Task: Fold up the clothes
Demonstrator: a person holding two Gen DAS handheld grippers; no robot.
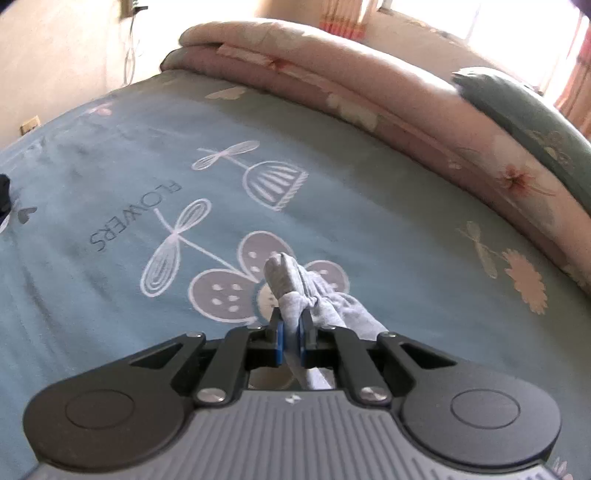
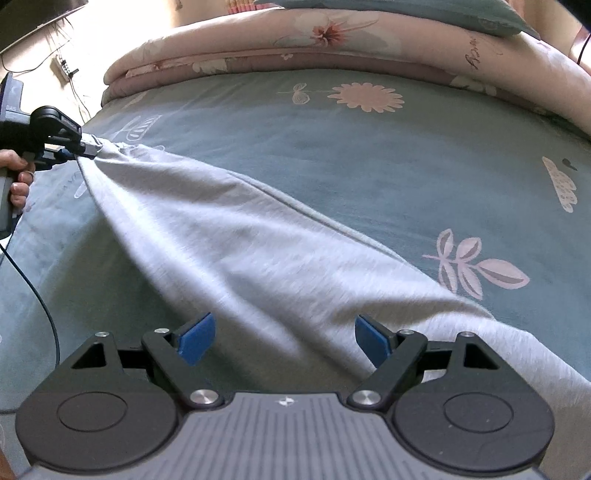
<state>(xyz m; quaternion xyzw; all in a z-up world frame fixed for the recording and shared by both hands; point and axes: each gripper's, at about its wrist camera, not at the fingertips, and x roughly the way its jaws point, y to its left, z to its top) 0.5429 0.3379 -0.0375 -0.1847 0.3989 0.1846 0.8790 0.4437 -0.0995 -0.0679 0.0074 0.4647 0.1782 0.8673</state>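
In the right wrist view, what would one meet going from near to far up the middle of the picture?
Right gripper, open → grey garment → blue flowered bedsheet → pink floral quilt → green pillow.

Black hand-held gripper (image 2: 284,341), blue pads (image 2: 195,338), silver screws, ribbed grey body

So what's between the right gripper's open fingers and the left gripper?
In the right wrist view, only the grey garment spans from the right gripper to the left gripper.
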